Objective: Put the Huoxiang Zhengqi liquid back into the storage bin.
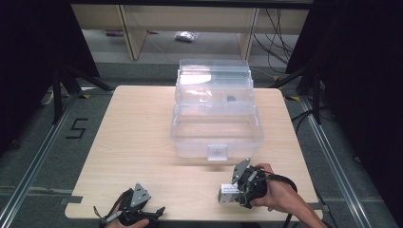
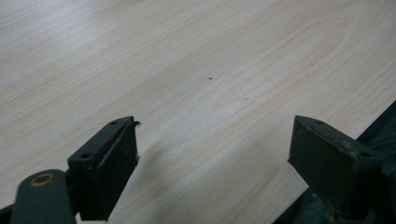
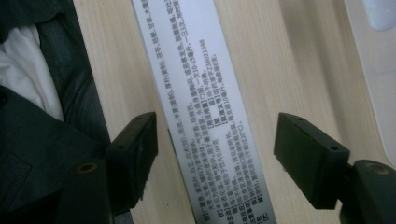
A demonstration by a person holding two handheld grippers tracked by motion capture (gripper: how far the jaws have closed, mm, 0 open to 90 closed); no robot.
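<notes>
Both jaws of my right hand-held gripper (image 3: 217, 149) stand apart around a long white printed box (image 3: 205, 107) lying on the pale wooden worktop (image 1: 142, 137); my left hand-held gripper (image 2: 215, 149) gapes empty.

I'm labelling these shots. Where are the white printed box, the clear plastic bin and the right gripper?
white printed box (image 3: 205, 116), right gripper view, printed face.
clear plastic bin (image 1: 217, 153), high view, front latch.
right gripper (image 3: 215, 140), right gripper view, between fingertips.

box (image 1: 216, 123) on table (image 1: 138, 137), centre to upper centre of frame, lid behind it | carton (image 1: 228, 194) on table, lower right, below box | right gripper (image 1: 237, 192) at carton, jaws either side | left gripper (image 1: 138, 211) lower left, at table's bottom edge
</notes>
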